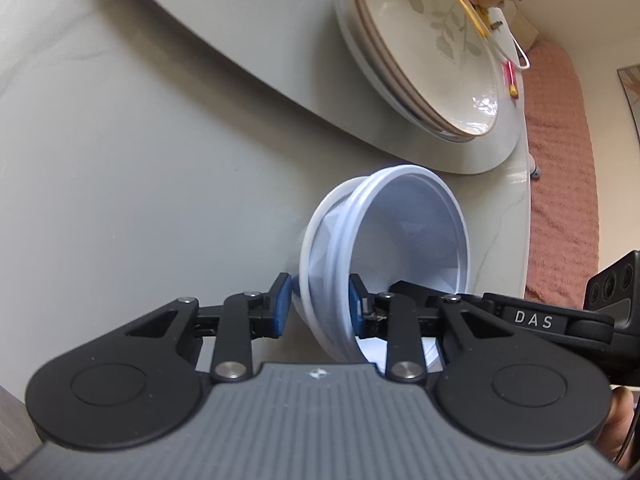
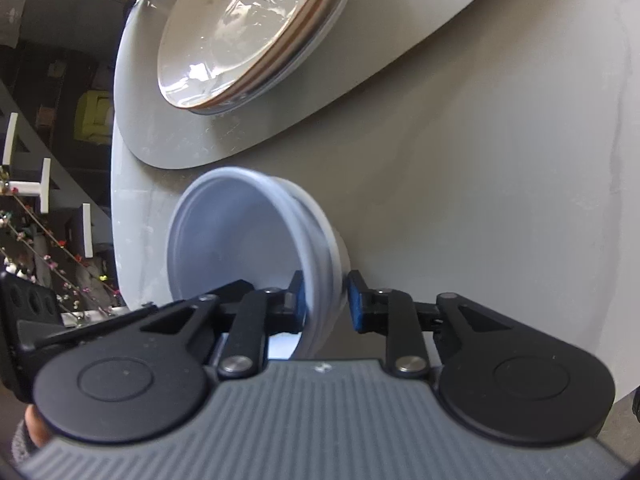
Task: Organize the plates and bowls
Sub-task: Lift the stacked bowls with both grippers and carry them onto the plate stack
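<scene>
— While the left gripper [image 1: 318,306] straddles the white bowls' [image 1: 384,248] rim, is it clamped?
— Not quite: its fingers [image 1: 280,304] stand parted, rim wall between, one pad inside, one outside. Stacked plates [image 1: 432,60] lie beyond on the lazy Susan [image 1: 256,40].
— And the right gripper [image 2: 326,300]?
— Same — parted across the opposite rim, bowls [image 2: 240,240] over the counter [image 2: 500,160].

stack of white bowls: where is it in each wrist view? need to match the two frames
Left wrist: stack of white bowls sits lower centre, rim between the left gripper fingers, opening turned right.
Right wrist: same stack lower centre-left, rim between the right gripper fingers, opening turned left.
Shared landmark: the stacked floral plates on the raised round platter, upper right in the left view, upper left-centre in the right.
</scene>
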Tool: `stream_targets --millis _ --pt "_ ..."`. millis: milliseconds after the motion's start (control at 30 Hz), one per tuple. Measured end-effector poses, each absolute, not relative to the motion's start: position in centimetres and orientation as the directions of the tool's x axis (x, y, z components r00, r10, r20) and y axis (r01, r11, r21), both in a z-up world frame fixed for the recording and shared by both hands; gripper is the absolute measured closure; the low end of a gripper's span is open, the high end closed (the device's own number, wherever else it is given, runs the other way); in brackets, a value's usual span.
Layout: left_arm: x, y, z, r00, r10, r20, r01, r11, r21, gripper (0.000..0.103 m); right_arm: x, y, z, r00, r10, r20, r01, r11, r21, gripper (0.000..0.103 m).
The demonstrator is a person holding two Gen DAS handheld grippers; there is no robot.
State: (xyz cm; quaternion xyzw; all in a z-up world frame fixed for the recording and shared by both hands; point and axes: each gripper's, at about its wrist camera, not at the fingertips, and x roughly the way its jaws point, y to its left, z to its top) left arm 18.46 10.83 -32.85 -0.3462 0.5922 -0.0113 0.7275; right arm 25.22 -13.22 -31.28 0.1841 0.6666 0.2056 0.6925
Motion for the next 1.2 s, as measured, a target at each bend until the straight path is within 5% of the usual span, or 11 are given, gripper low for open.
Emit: stream_targets --millis 633,1200 --pt "20.5 9.4 -26.2 0.368 -0.41 -0.835 -0.22 0.834 -0.506 0.07 26.1 -14.3 -25.6 0.175 0.544 -0.82 -0.113 0.839 0.532 0.079" --pt "28.0 12.5 -22.7 0.486 -0.384 -0.785 -0.237 0.807 -0.541 0.07 33.3 -12.6 -22.5 0.258 0.568 -0.781 -0.146 0.823 0.549 0.079"
